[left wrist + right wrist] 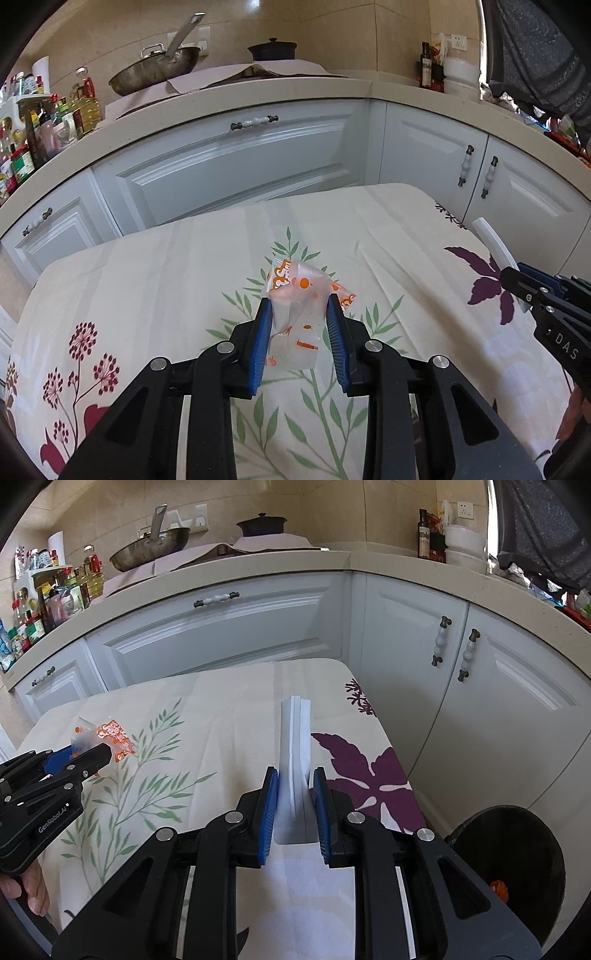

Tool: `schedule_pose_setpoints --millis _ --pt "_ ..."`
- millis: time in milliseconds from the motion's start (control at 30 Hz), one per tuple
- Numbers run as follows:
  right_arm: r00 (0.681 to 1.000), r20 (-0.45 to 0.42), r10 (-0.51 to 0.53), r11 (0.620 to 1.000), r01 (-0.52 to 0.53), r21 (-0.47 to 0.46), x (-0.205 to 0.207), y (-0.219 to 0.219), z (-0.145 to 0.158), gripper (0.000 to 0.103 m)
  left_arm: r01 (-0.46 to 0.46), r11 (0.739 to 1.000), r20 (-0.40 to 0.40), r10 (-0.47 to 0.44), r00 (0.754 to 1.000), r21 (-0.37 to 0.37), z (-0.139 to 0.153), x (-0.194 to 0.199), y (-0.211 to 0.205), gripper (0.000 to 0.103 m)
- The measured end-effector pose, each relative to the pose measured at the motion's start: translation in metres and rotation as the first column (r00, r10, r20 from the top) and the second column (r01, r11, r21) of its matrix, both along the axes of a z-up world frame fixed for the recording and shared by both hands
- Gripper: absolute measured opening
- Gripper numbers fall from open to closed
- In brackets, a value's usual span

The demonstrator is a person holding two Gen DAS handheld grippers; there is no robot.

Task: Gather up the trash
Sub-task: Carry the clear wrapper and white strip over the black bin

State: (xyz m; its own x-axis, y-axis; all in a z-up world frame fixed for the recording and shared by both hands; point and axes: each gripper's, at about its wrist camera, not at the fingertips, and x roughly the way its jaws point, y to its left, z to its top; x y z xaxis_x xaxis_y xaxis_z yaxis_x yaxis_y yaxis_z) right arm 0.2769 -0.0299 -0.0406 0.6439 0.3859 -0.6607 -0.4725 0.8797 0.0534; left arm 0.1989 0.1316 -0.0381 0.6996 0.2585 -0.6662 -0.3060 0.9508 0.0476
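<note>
My left gripper [300, 306] is shut on a clear plastic wrapper with orange print [295, 314], held just above the floral tablecloth [147, 280]. The wrapper sticks out past the blue pads. My right gripper [294, 779] is shut on a folded white paper [294, 738] that stands upright between its pads, above the right part of the table. The left gripper with the wrapper [110, 738] also shows at the left of the right wrist view. The right gripper [517, 280] with the white paper [493, 243] shows at the right of the left wrist view.
A black trash bin [517, 871] with something orange inside stands on the floor right of the table. White cabinets [240, 162] and a counter with a wok [155, 70], a black pot [272, 50] and bottles [40, 136] lie behind the table.
</note>
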Motion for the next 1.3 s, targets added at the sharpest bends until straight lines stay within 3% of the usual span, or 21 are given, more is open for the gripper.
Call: schedule_pose_setpoints --millis 533,900,1300 --pt "0.999 0.015 -0.033 0.999 0.032 0.024 -0.047 -0.039 0.010 0.019 0.028 1.000 0.051 -0.027 0.998 -0.006 0.019 -0.039 -0.039 0.031" --pt "0.987 0.027 -0.156 0.987 0.155 0.034 -0.059 -0.109 0.013 0.019 0.119 0.993 0.081 -0.118 0.990 -0.003 0.025 -0.042 -0.097 0.031" --pt "0.950 0.052 -0.308 0.951 0.306 0.039 -0.068 -0.195 0.016 0.019 0.229 0.973 0.094 -0.227 0.969 -0.009 0.022 -0.029 -0.168 0.031"
